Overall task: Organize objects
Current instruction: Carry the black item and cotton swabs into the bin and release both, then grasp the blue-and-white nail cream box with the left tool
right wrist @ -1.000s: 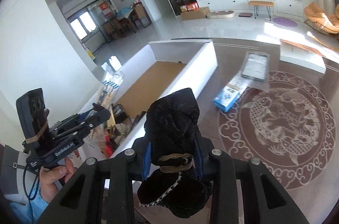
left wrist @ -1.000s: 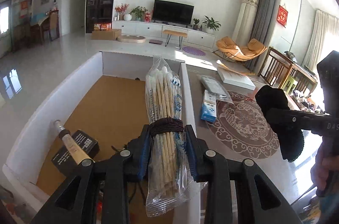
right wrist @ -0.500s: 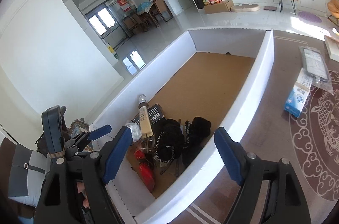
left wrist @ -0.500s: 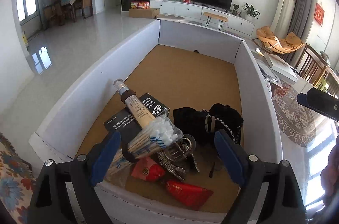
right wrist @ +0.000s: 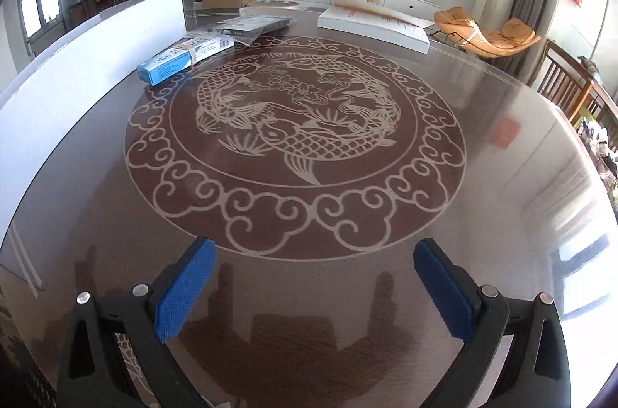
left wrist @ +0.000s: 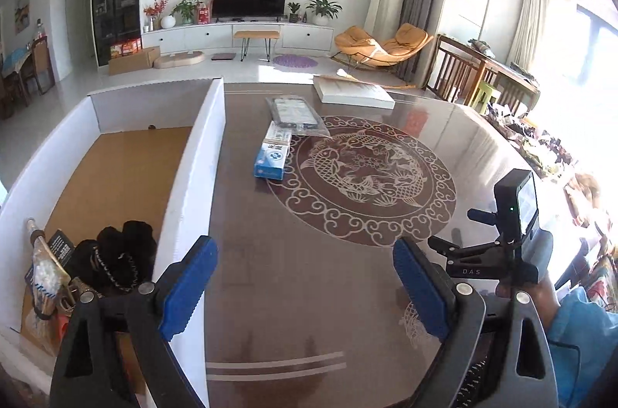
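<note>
On the table, beside the tray: blue box (left wrist: 271,153) lies flat, its far end touching the sleeve.
Blue box, handling: likely light, stiff card, easy to dent; best taken across its narrow sides near the middle, in my judgement.
Blue box, look: long, blue and white, a paper band at the far end.
Sleeve (left wrist: 295,112): clear plastic pack with something dark inside, just behind the box; probably slick, thin and floppy, so pinch an edge or slide it.
Tray (left wrist: 195,168): white walls, brown floor; black cloth bundles (left wrist: 119,257), a swab pack (left wrist: 44,272) and small items crowd its near corner.
Left gripper (left wrist: 301,276): jaws opening, nothing between them, above bare table beside the tray wall.
Right gripper (right wrist: 314,278): jaws opening wide, empty, low over the fish pattern (right wrist: 293,122).
White board (right wrist: 372,27): flat at the table's far edge, well apart from both grippers.
Table (right wrist: 502,215): dark, glossy, reflective.
</note>
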Demonstrator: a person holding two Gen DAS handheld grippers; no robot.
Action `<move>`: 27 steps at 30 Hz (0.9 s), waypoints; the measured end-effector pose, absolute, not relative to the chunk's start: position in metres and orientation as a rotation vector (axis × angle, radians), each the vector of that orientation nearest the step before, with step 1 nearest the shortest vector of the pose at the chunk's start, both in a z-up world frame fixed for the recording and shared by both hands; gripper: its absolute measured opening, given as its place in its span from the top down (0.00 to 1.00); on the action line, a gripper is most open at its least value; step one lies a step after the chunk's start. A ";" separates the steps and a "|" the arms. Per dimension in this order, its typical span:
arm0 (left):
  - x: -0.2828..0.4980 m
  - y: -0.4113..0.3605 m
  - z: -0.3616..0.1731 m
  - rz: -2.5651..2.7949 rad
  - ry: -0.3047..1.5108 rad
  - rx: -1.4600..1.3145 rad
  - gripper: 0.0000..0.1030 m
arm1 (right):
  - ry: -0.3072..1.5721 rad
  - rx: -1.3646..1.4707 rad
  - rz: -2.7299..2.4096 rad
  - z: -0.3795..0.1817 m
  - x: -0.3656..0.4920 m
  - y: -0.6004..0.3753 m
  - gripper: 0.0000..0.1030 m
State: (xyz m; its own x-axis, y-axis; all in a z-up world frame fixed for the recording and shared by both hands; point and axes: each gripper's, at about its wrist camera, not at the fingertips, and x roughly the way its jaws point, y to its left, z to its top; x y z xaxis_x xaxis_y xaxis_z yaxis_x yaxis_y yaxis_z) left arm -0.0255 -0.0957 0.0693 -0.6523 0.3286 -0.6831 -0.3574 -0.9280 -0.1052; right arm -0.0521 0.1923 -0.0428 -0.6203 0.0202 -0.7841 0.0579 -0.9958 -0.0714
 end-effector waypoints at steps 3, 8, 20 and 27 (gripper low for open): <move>-0.050 -0.055 0.052 2.533 0.164 -1.061 0.10 | 0.065 1.367 -2.805 -0.046 -0.051 0.203 0.01; -0.133 -0.026 0.017 2.581 0.193 -1.183 0.10 | 0.045 1.415 -2.746 -0.051 -0.058 0.199 0.00; -0.288 -0.037 -0.049 2.558 0.081 -1.475 0.10 | 0.048 1.416 -2.747 -0.051 -0.057 0.199 0.00; -0.269 -0.041 -0.054 2.620 0.103 -1.374 0.57 | 0.048 1.416 -2.747 -0.051 -0.057 0.199 0.00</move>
